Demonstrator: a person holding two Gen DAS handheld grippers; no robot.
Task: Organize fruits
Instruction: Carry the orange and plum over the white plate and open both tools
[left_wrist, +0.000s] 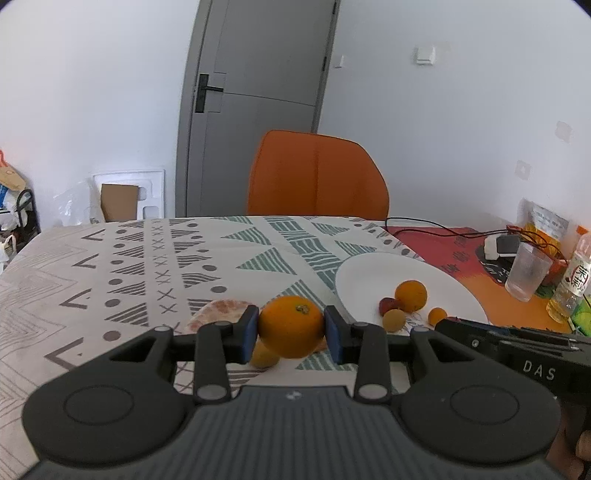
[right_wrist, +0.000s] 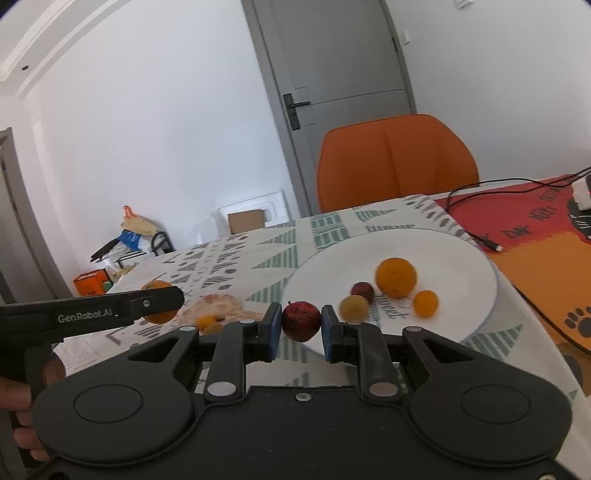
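Observation:
My left gripper (left_wrist: 291, 334) is shut on a large orange (left_wrist: 291, 326), held above the patterned tablecloth. A small yellow fruit (left_wrist: 263, 357) lies below it beside a pink shell-shaped dish (left_wrist: 218, 312). My right gripper (right_wrist: 298, 330) is shut on a dark red fruit (right_wrist: 301, 320) at the near rim of the white plate (right_wrist: 461, 258). On that plate lie an orange (right_wrist: 396, 277), a small orange fruit (right_wrist: 425, 303), a tan round fruit (right_wrist: 354, 308) and a red fruit (right_wrist: 362, 291). The left gripper's body (right_wrist: 92, 314) crosses the right wrist view at left, with its orange (right_wrist: 159, 301) partly hidden.
An orange chair (left_wrist: 317, 177) stands behind the table. At the right are a red-orange mat (left_wrist: 454, 254), a black cable (left_wrist: 436, 225), a clear cup (left_wrist: 527, 271) and a bottle (left_wrist: 570, 284). Boxes and bags sit on the floor at left (right_wrist: 125, 236).

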